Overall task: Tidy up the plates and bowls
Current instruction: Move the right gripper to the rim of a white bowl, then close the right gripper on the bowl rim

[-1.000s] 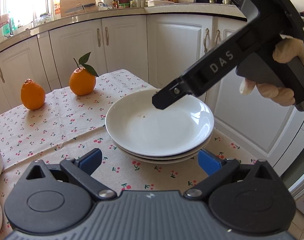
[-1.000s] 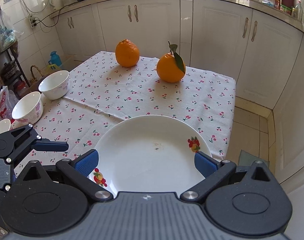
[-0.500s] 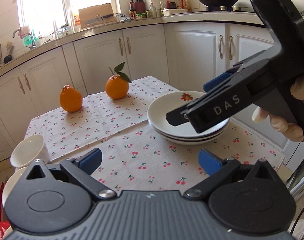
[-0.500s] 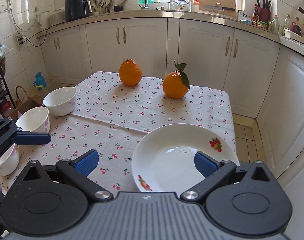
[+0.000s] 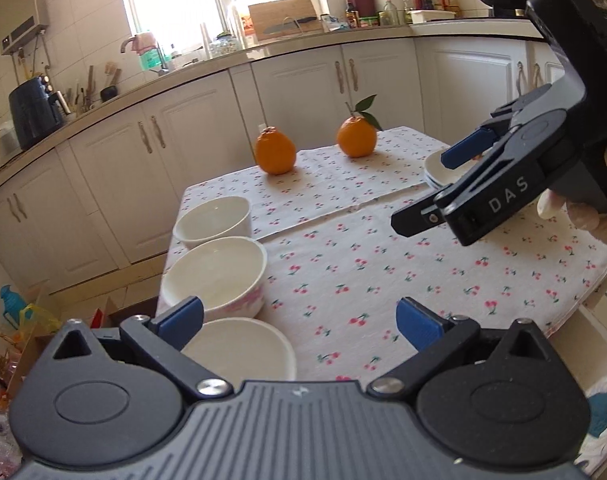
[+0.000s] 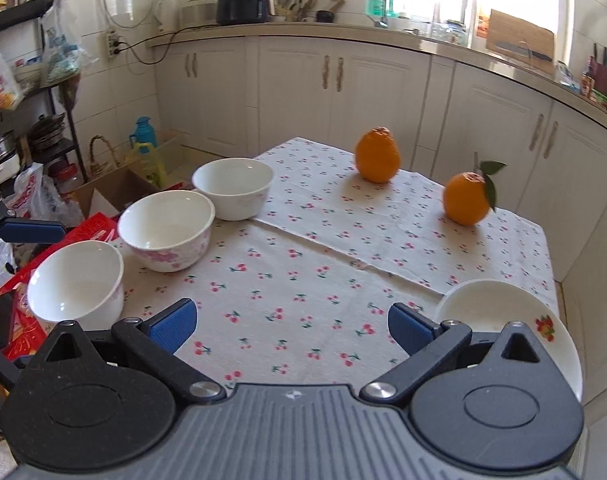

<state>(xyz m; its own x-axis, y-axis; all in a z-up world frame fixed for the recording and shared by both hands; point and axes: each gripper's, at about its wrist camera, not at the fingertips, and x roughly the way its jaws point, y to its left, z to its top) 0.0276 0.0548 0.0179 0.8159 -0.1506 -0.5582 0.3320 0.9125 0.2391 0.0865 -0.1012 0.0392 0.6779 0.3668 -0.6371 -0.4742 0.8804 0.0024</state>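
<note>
Three white bowls stand in a row along the table's left edge: a far plain bowl (image 6: 233, 186) (image 5: 212, 220), a middle pink-flowered bowl (image 6: 166, 229) (image 5: 214, 274) and a near bowl (image 6: 76, 282) (image 5: 239, 350). A stack of white plates (image 6: 499, 312) (image 5: 443, 168) sits at the right edge. My left gripper (image 5: 299, 320) is open and empty, just above the near bowl. My right gripper (image 6: 291, 322) is open and empty over the cloth, left of the plates; it also shows in the left wrist view (image 5: 427, 188).
Two oranges (image 6: 377, 155) (image 6: 466, 199) sit at the far side of the cherry-print tablecloth (image 6: 303, 264). White cabinets (image 6: 343, 92) surround the table. Boxes and bags (image 6: 35, 196) lie on the floor to the left.
Both grippers have drawn back from the plate stack and swung left. The bowls have come into both views and the plates have slid to the right edge.
</note>
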